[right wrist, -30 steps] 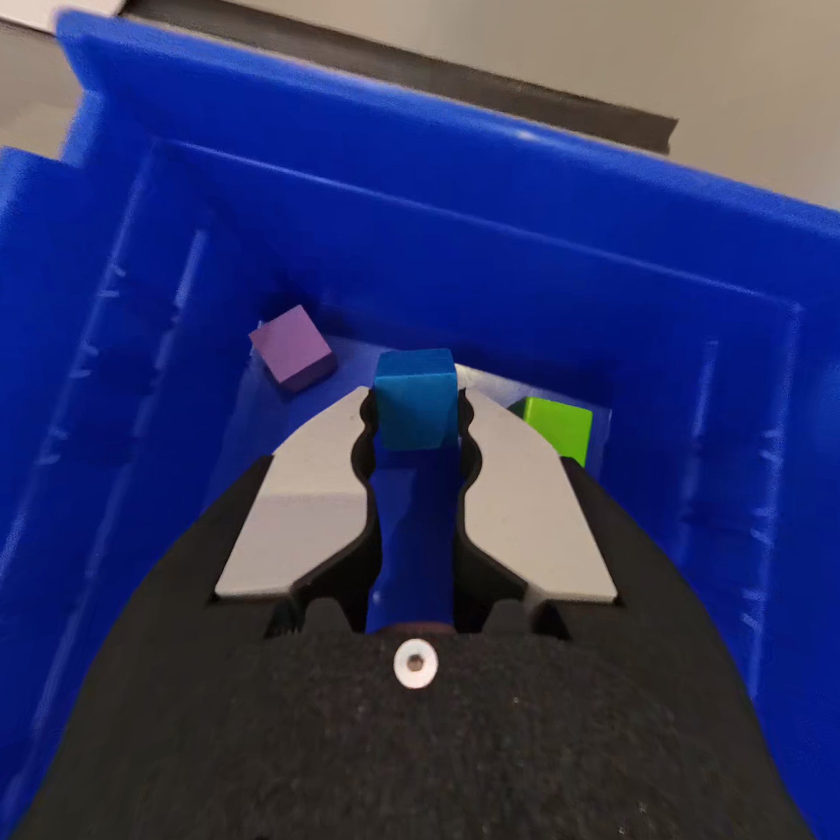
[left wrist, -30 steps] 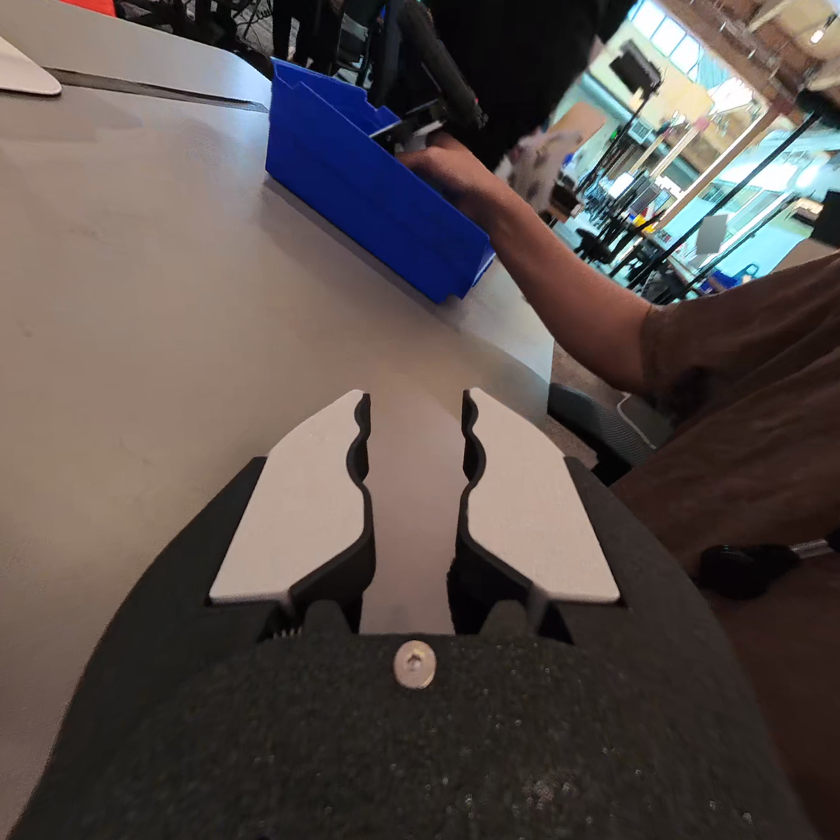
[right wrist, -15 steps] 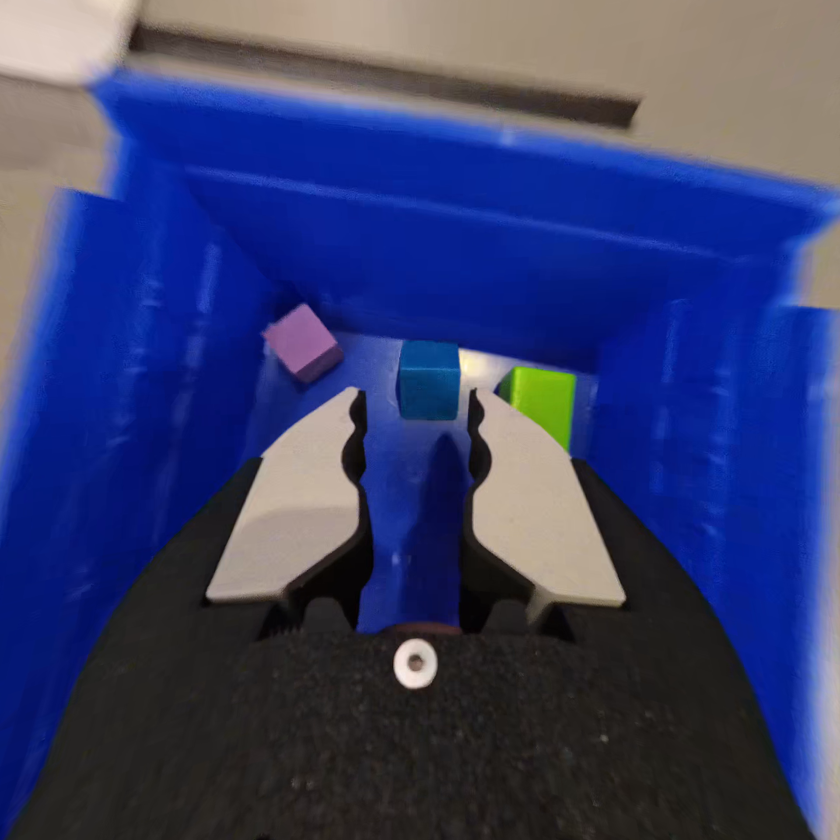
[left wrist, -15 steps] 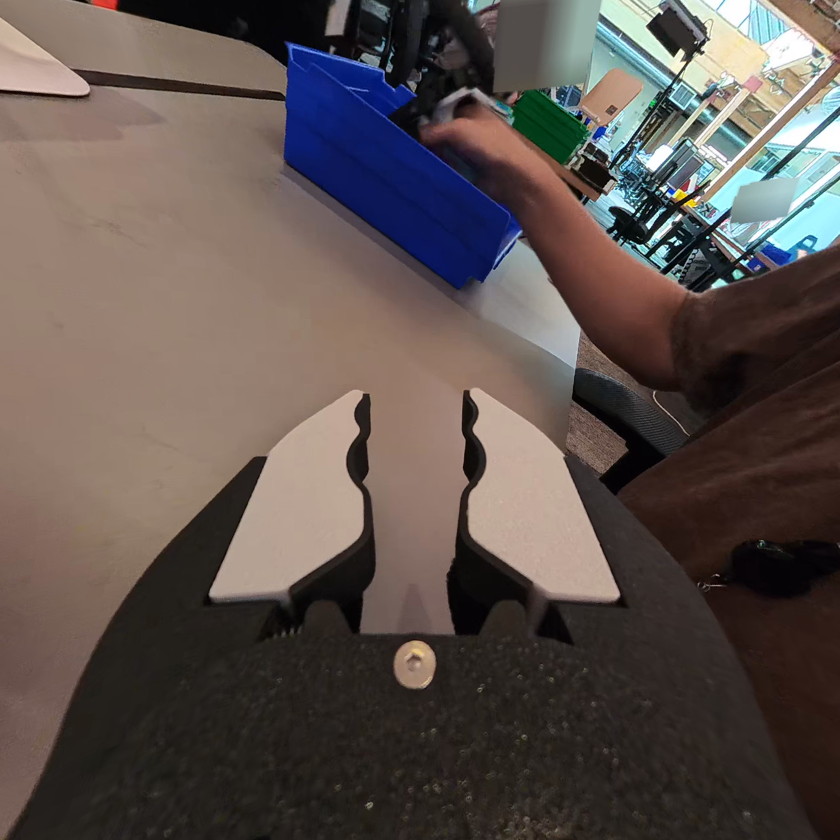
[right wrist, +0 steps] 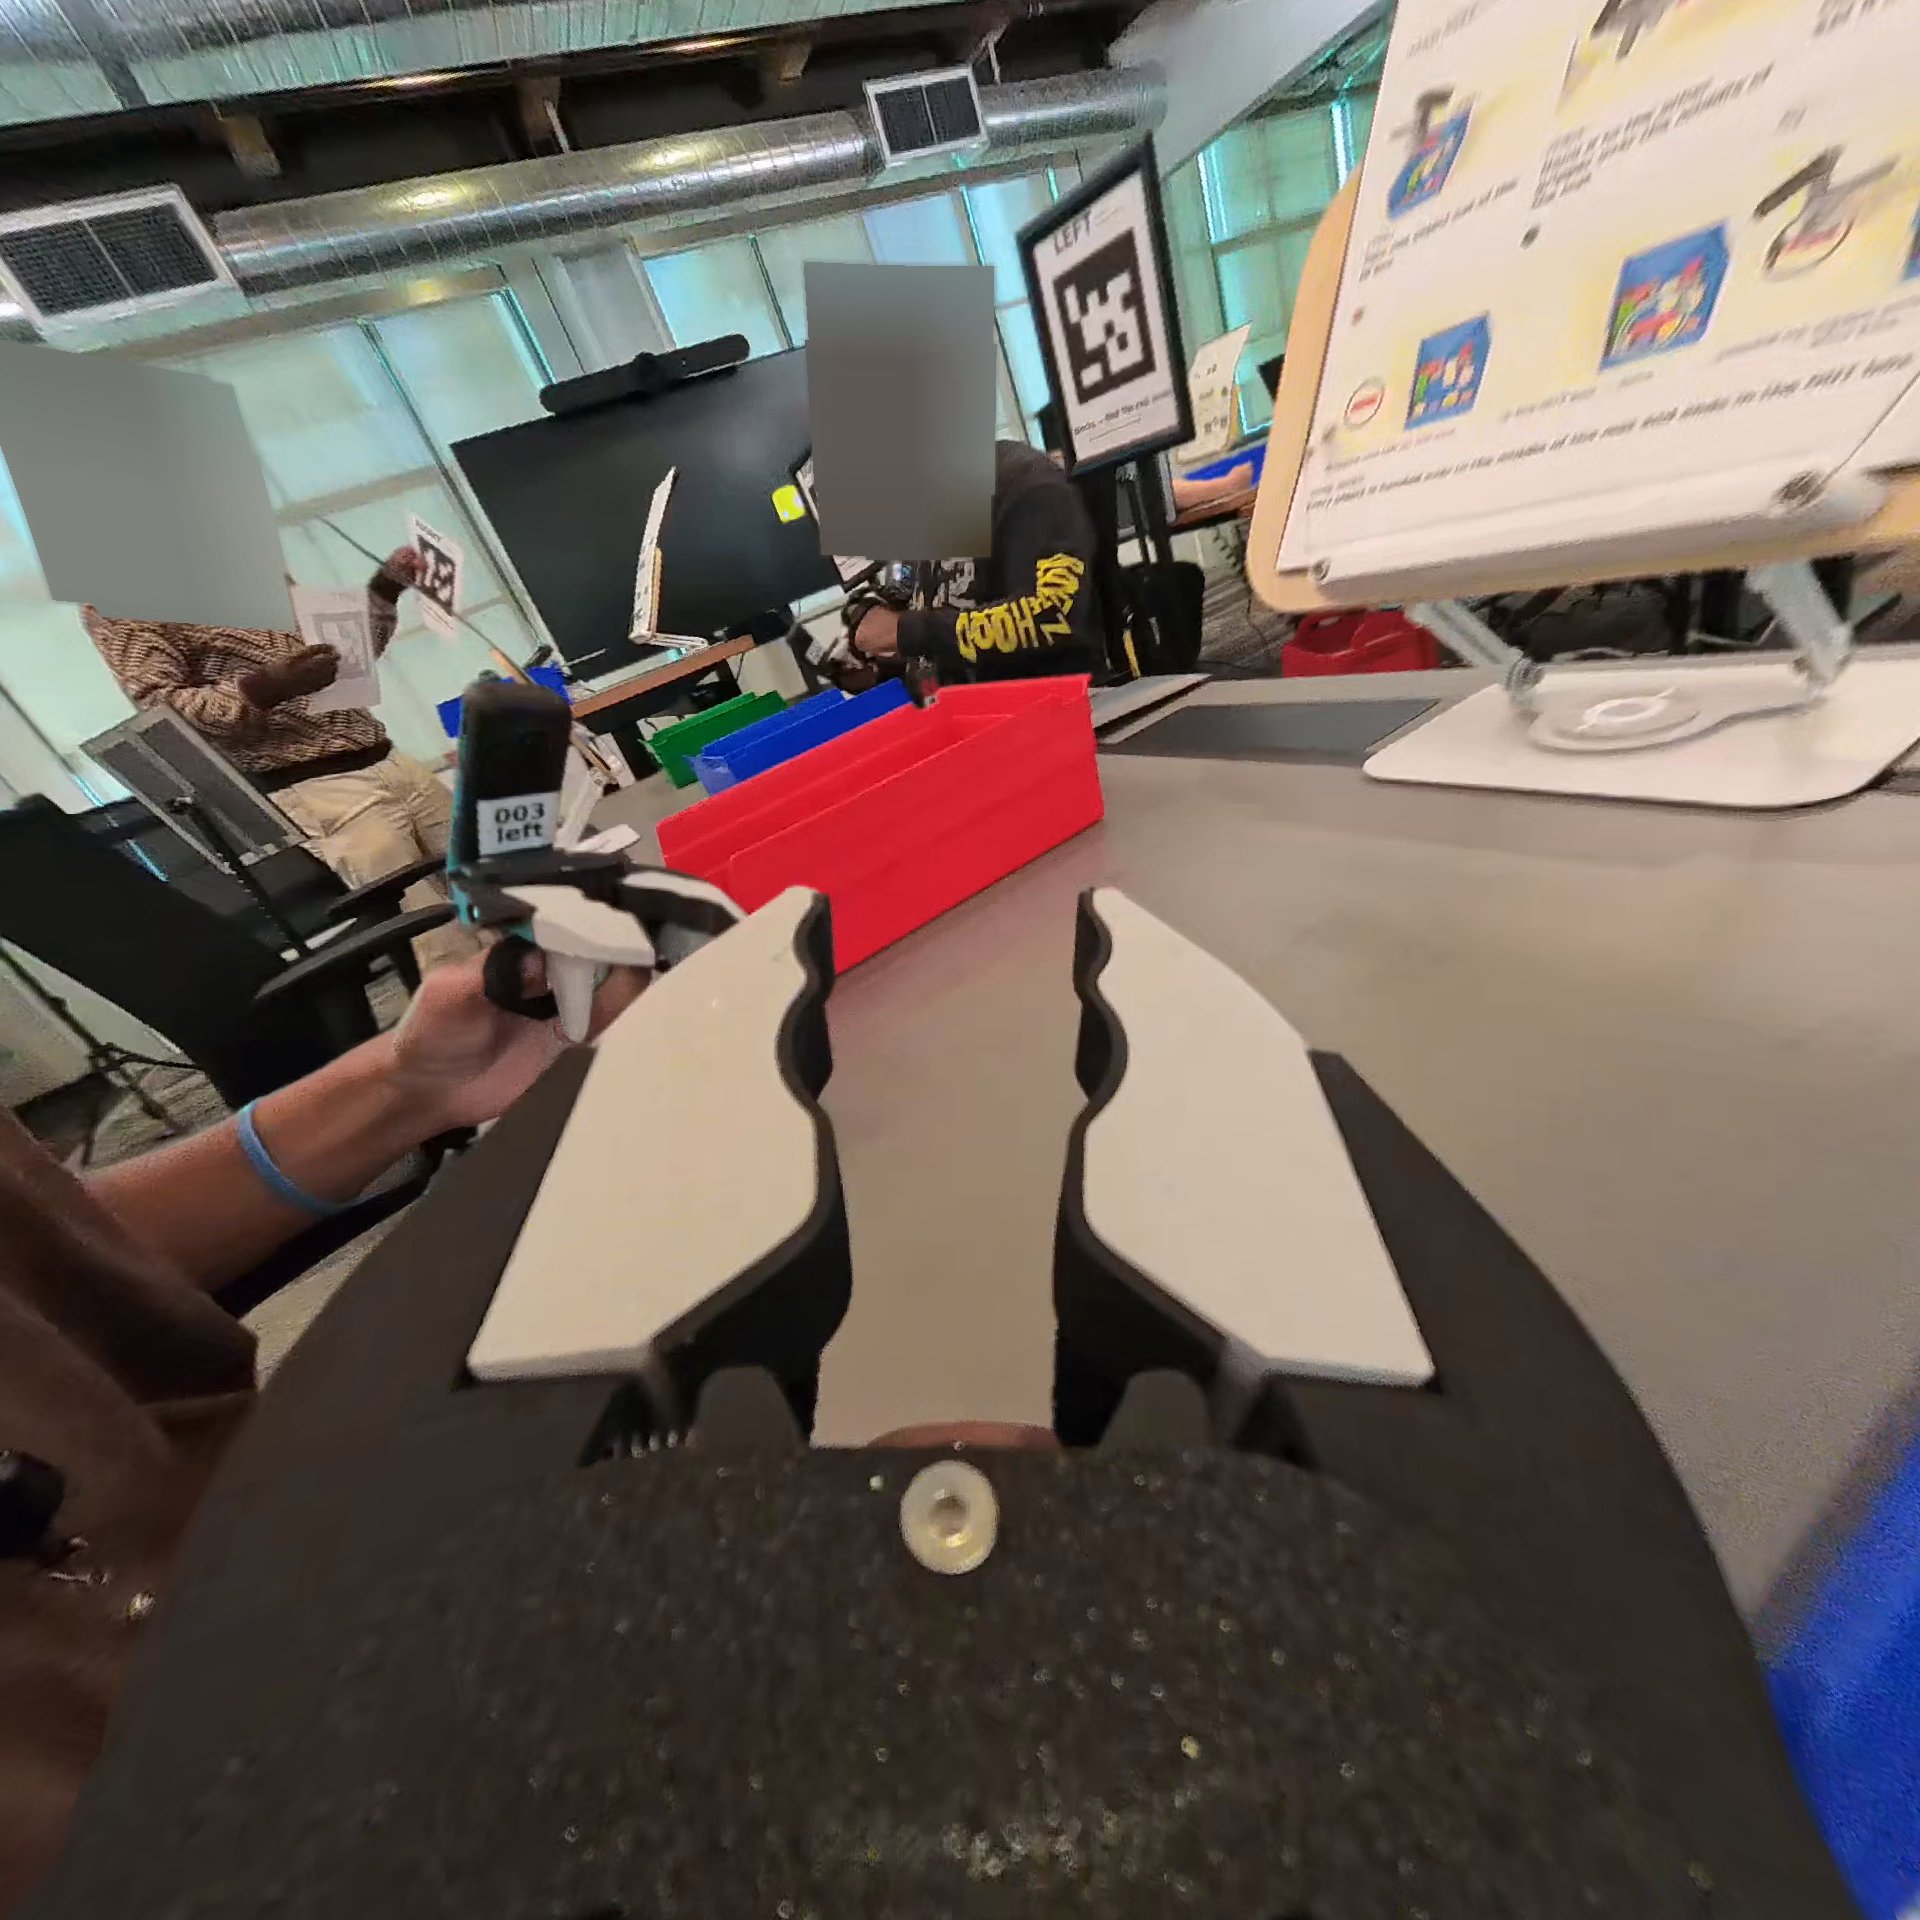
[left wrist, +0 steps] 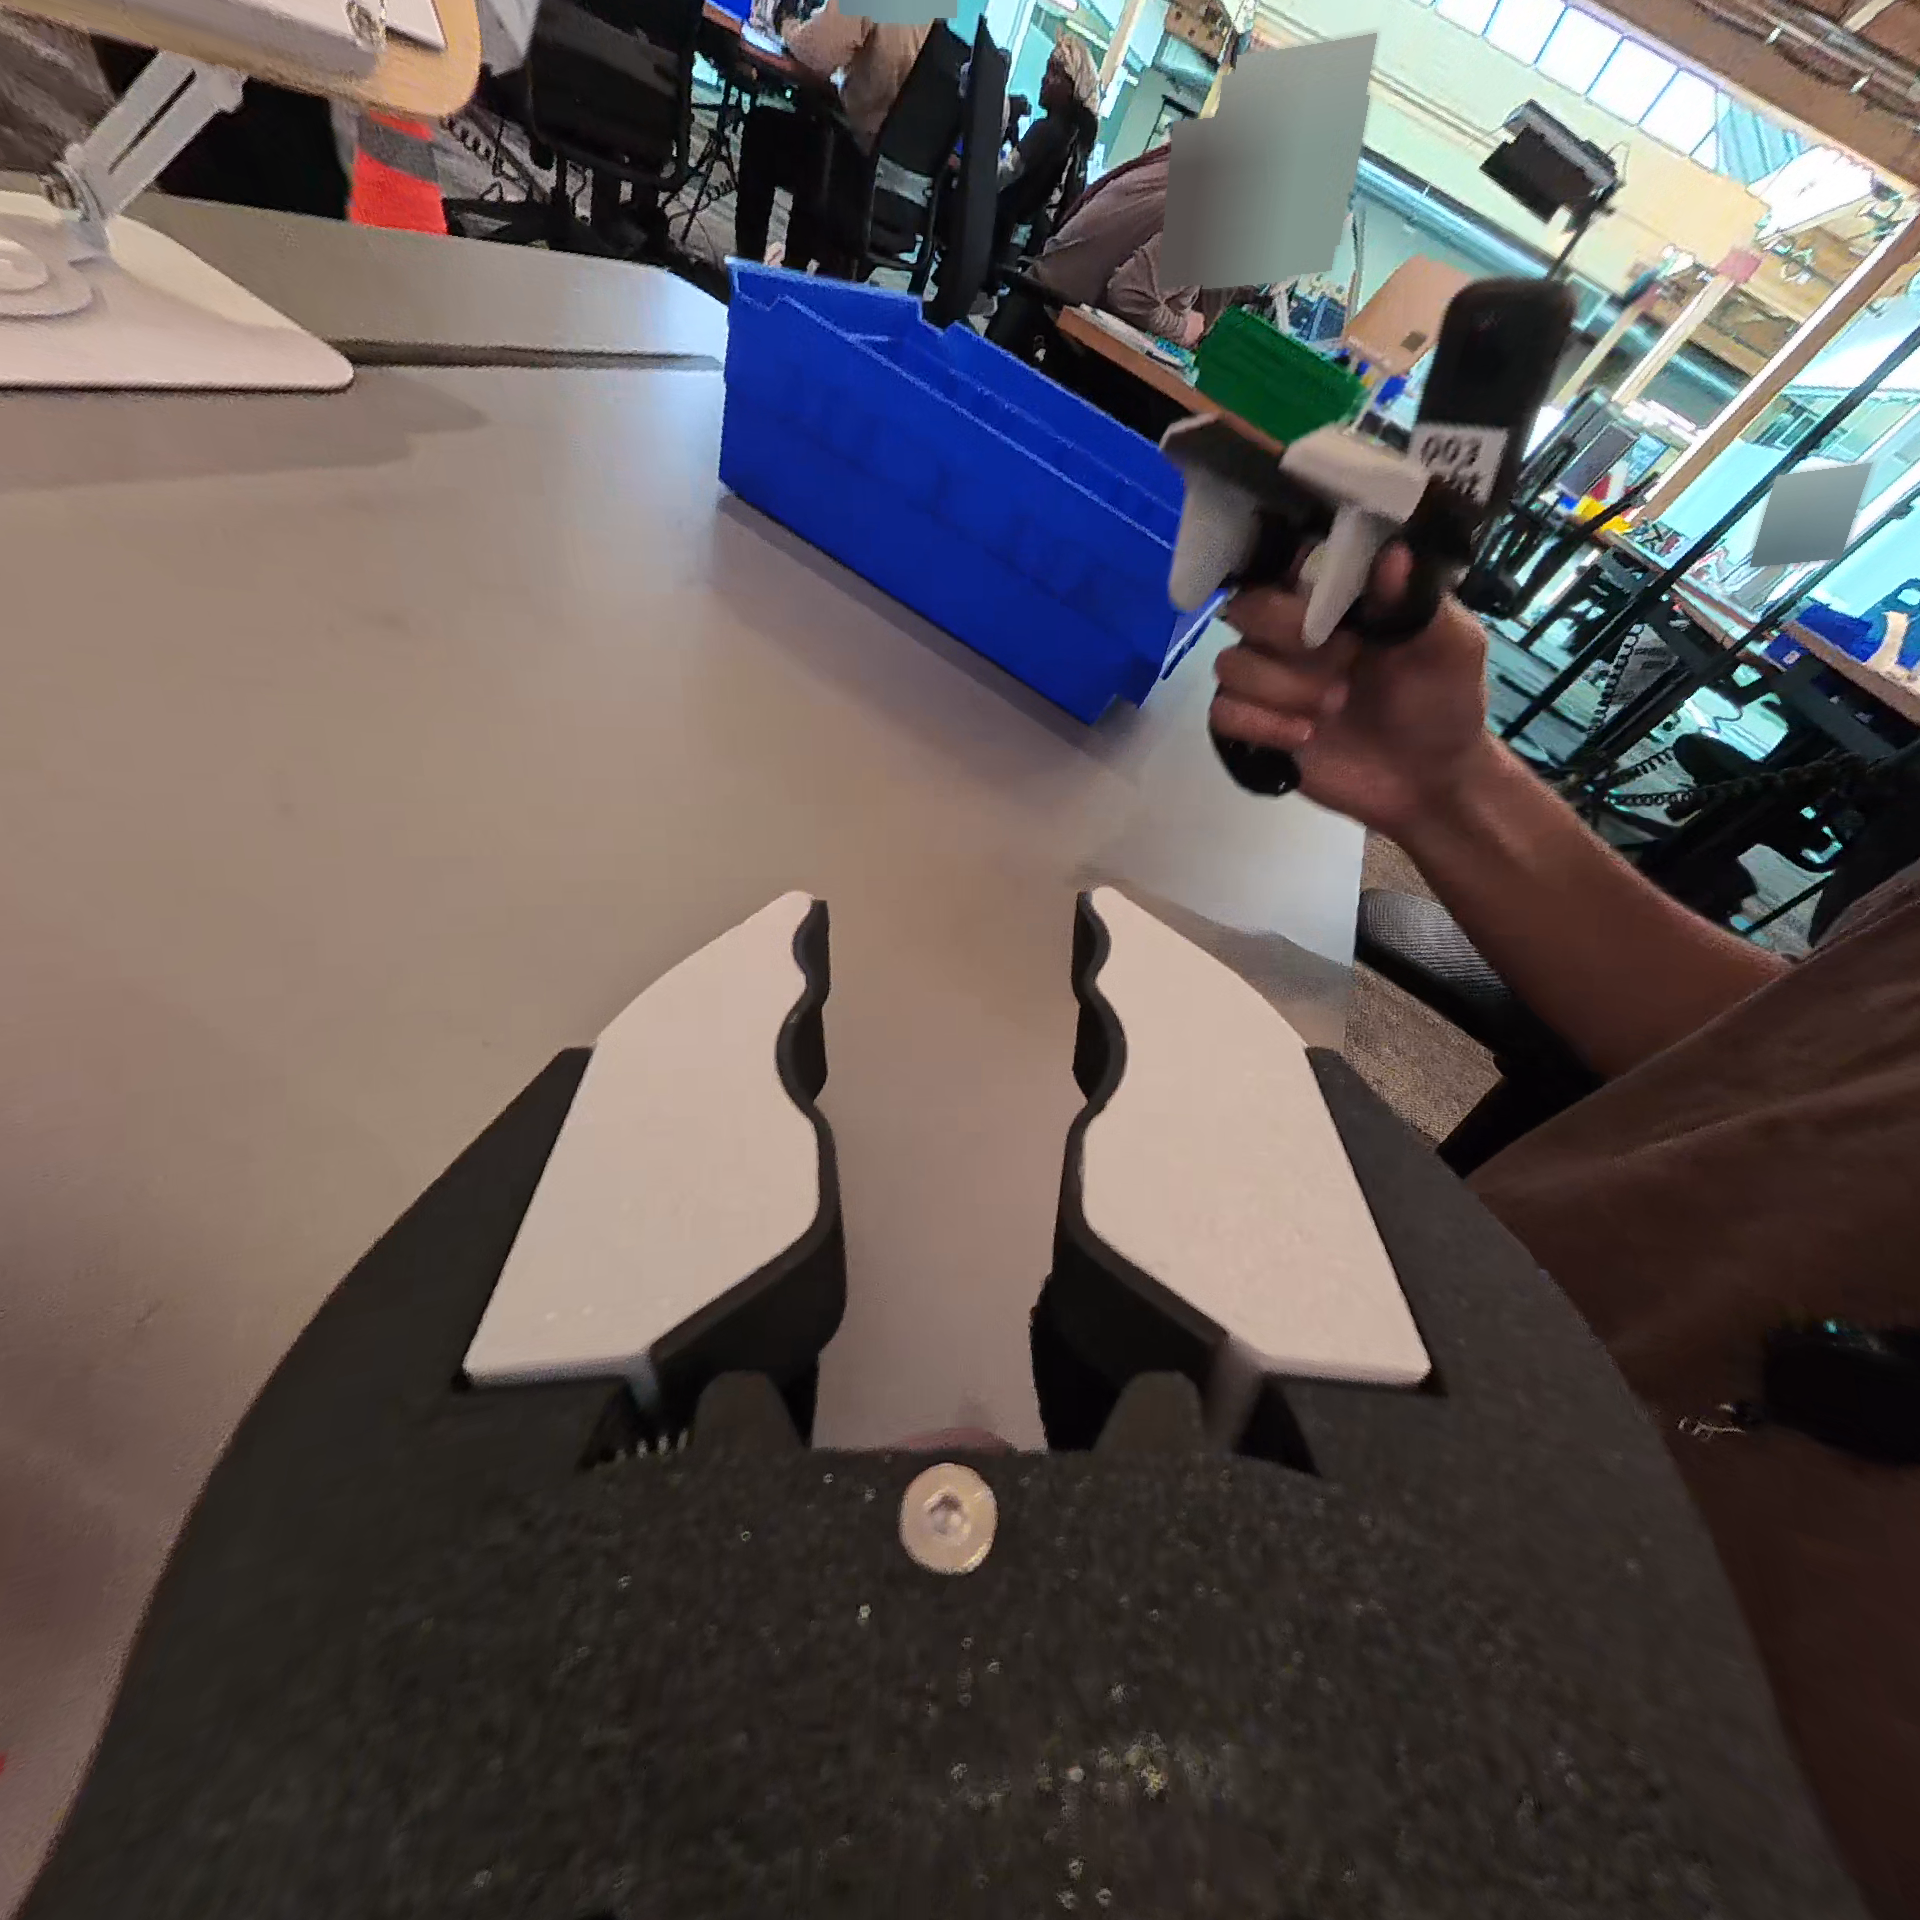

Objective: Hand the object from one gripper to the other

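While both grippers, left and right, hang with fingers apart and seemingly empty, reach squarely into the blue bin before any handover.

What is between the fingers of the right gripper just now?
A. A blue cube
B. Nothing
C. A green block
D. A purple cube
B: in the right wrist view the right gripper has its fingers spread apart, with only bare grey table showing through the gap and no cube or block anywhere between them.
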The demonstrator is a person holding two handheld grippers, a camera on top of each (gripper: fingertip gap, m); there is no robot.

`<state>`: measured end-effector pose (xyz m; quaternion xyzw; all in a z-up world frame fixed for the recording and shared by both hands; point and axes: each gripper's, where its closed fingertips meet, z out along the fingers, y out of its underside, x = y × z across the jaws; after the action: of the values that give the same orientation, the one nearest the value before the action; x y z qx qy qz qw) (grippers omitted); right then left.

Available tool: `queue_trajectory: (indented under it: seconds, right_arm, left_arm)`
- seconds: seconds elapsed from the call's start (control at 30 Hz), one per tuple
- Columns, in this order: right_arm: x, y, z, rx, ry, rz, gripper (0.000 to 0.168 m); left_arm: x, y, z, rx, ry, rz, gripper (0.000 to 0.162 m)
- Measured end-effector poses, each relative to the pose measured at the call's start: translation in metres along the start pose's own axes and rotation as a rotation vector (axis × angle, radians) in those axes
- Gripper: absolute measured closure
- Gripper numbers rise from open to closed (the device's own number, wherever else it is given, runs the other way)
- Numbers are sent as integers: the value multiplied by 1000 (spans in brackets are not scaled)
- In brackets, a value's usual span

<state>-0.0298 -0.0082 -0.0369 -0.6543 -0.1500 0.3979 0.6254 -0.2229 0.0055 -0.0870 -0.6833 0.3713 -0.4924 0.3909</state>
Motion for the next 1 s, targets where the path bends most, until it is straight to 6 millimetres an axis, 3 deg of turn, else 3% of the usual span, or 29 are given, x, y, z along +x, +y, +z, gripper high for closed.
queue_trajectory:
  seconds: [0.17,0.3,0.5,0.6,0.73,0.8,1.0]
  right_arm:
    - [-8,16,7,6,-18,-25,121]
    - [-16,27,11,-45,-13,-80,121]
    - [-25,51,18,-162,-29,-148,122]
    - [-27,57,21,-190,-49,-149,121]
    - [-28,59,21,-198,-59,-131,121]
    - [-27,59,21,-200,-59,-127,121]
    - [-23,57,17,-194,-63,-93,121]
  left_arm:
    - [-5,-13,-15,-9,-38,8,118]
    - [-20,-29,-48,-59,-164,55,118]
    - [-96,-20,-130,-459,-552,12,117]
    - [-130,-14,-156,-577,-692,-28,115]
    - [-164,-3,-161,-607,-840,-228,106]
    - [-176,11,-158,-657,-878,-325,93]
    - [-208,39,-152,-760,-950,-448,91]
